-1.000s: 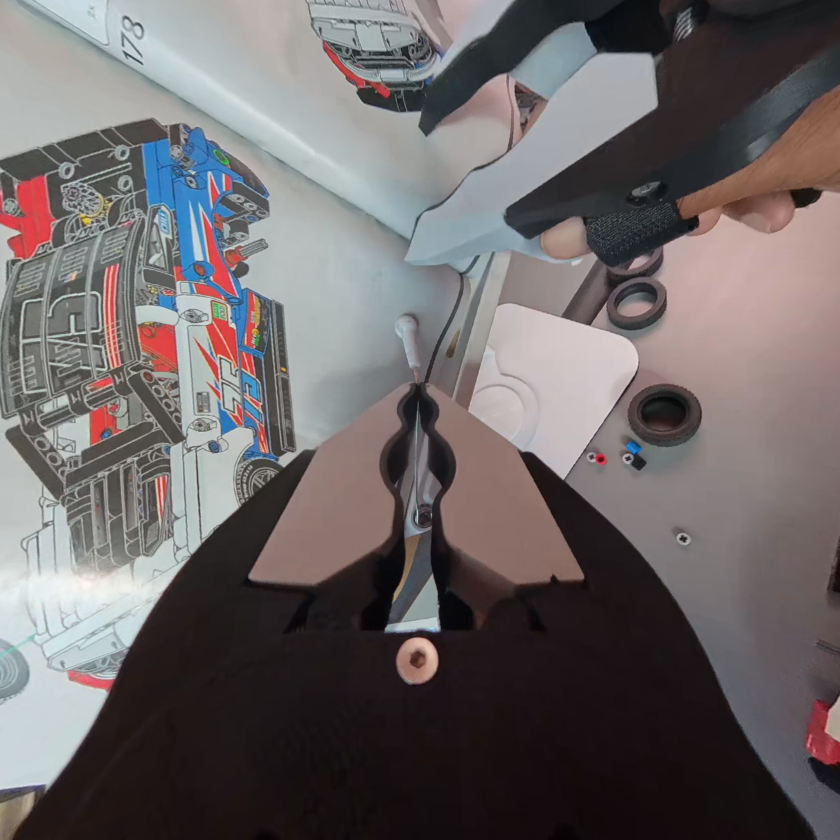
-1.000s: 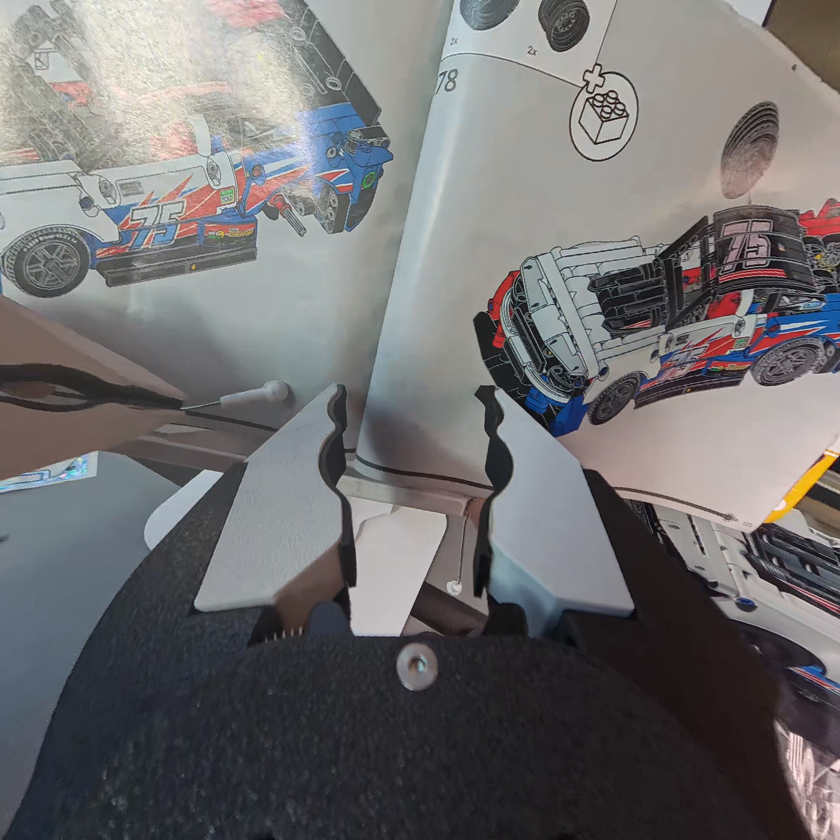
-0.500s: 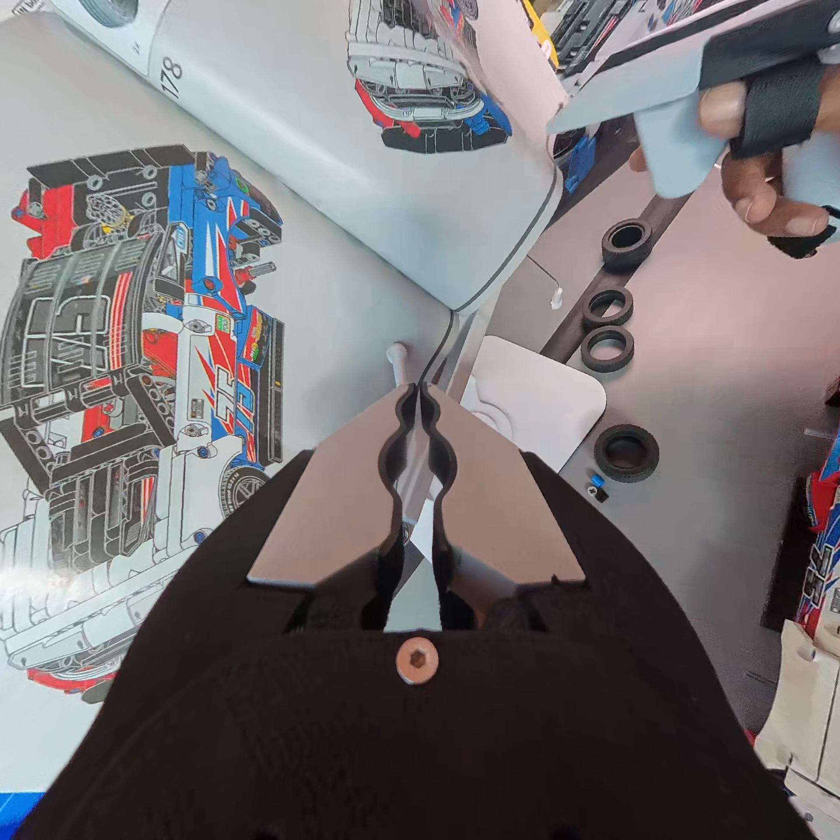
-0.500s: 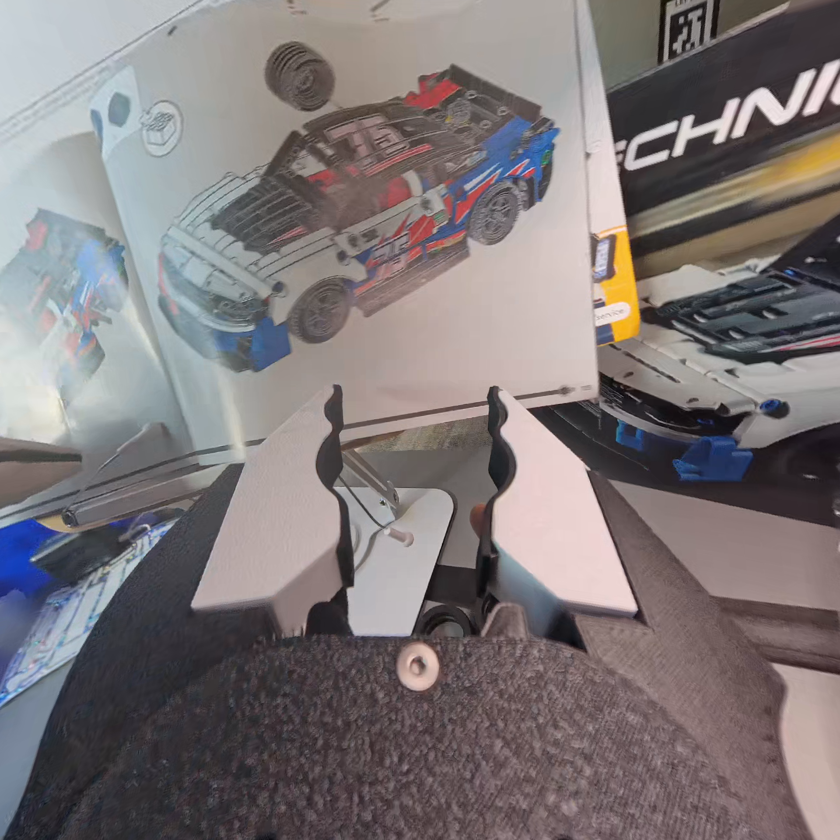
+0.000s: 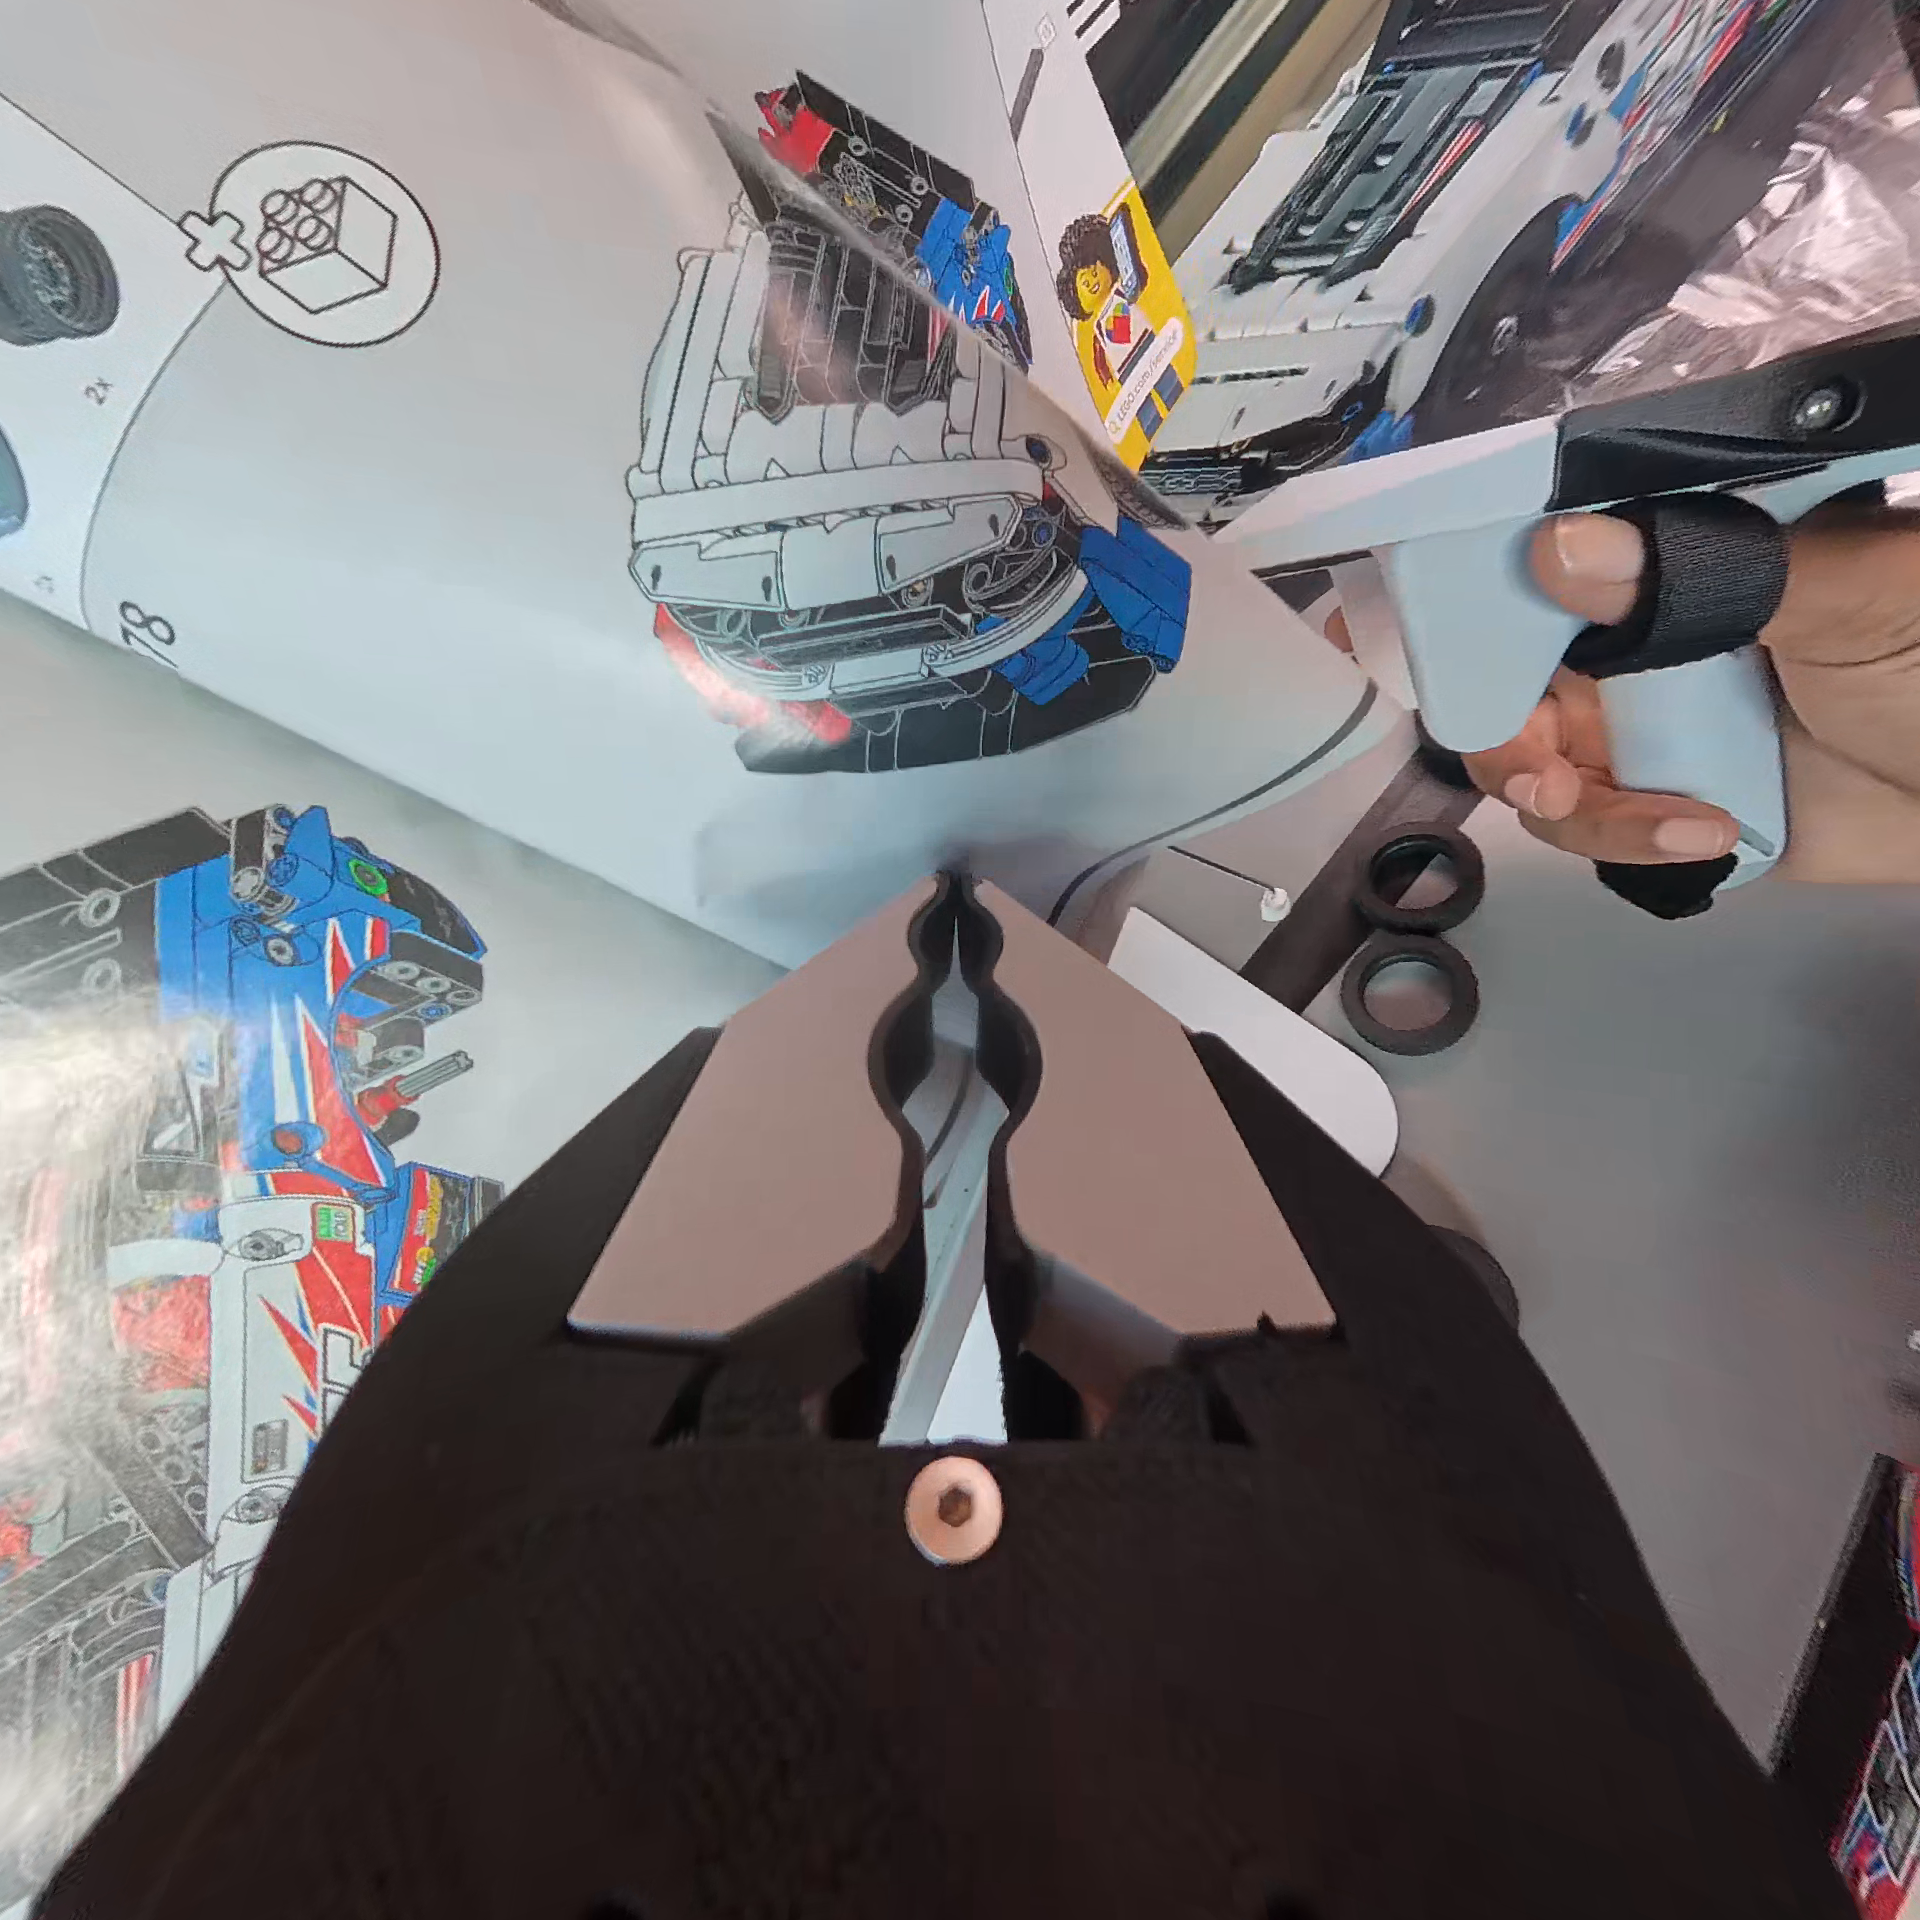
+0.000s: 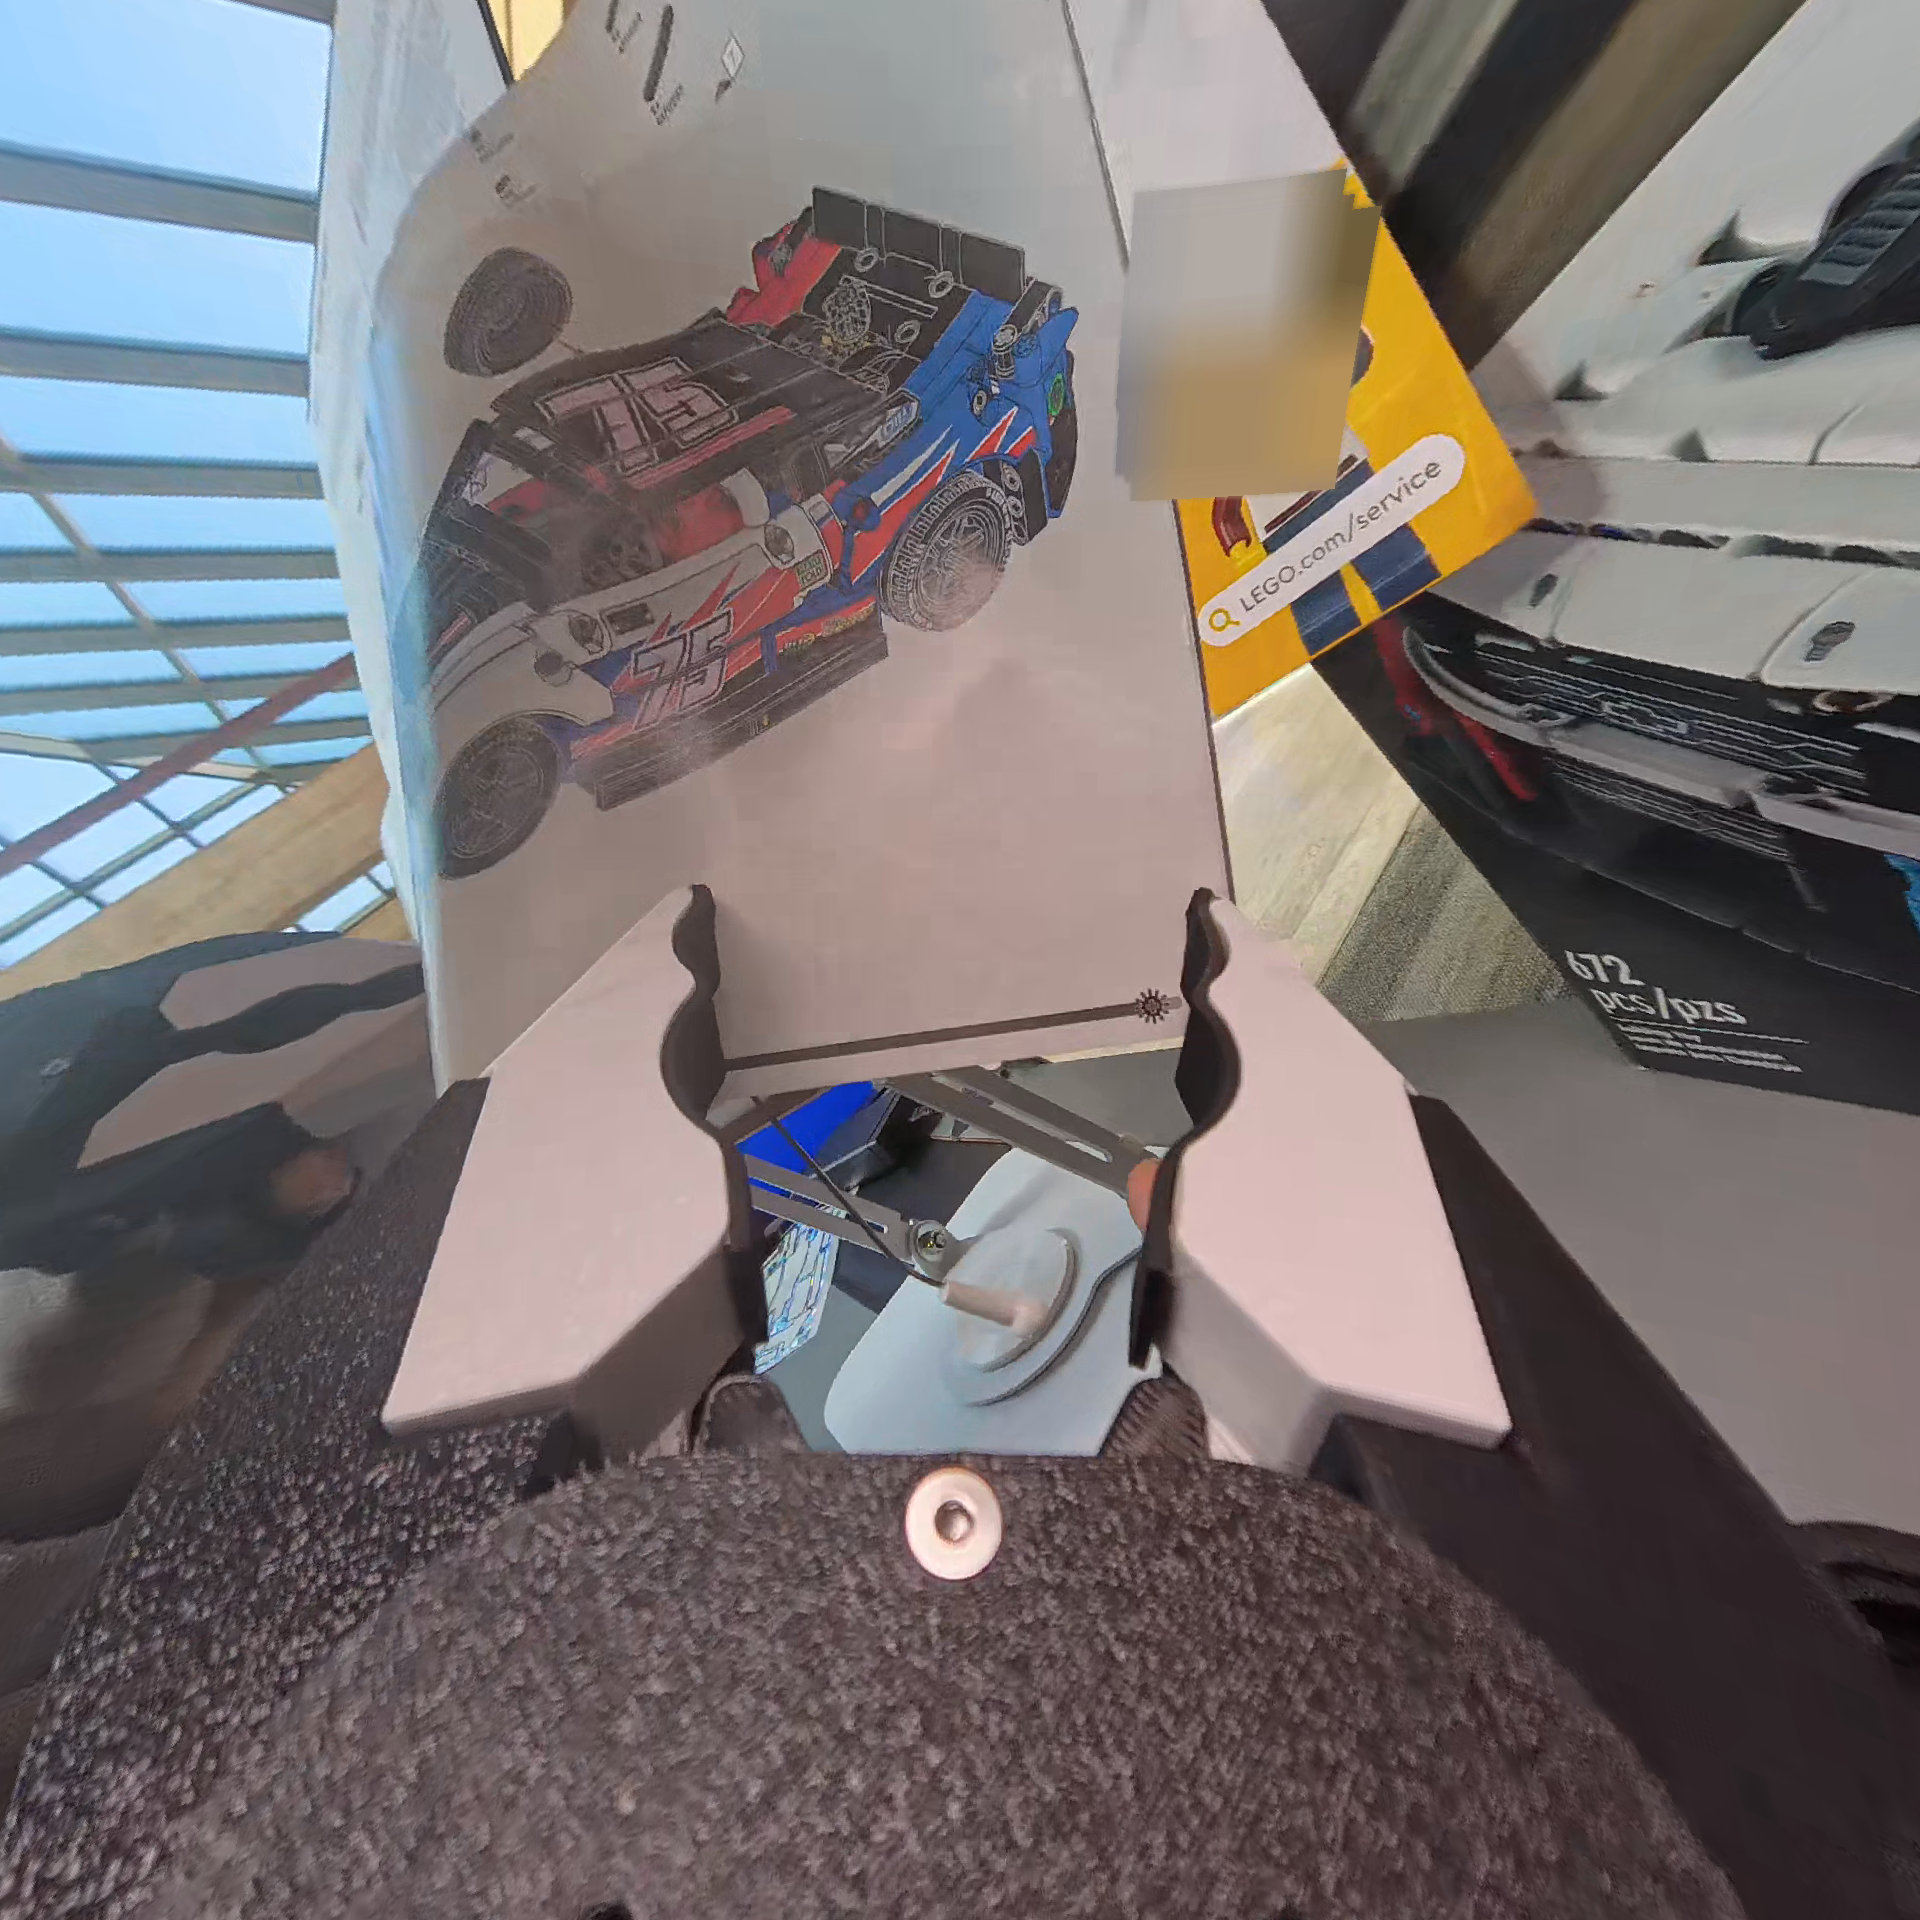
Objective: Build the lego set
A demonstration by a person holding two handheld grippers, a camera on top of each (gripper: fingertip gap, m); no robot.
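The open instruction booklet [image 5: 416, 582] stands on a holder and shows pictures of a blue, red and white race car. My left gripper [image 5: 954, 896] is shut on the lower edge of a lifted, curling page [image 5: 935, 520]. The same page [image 6: 831, 831] hangs in front of my right gripper [image 6: 951, 935], which is open and empty just below the page's lower edge. The left gripper also shows in the right wrist view [image 6: 208, 1039], at the left beside the page. The partly built white car model [image 5: 1351, 260] sits behind the booklet.
Two black tyres [image 5: 1413, 935] lie on the grey table right of the holder's white base [image 5: 1309, 1060]. A hand [image 5: 1621, 769] holds the right gripper's handle at the right. The black set box [image 6: 1662, 779] stands at the right. A sticker sheet [image 6: 795, 1299] lies under the holder.
The page has lifted and swung over with my shut left gripper on its edge. My right gripper has drawn back to the right and opened wider.
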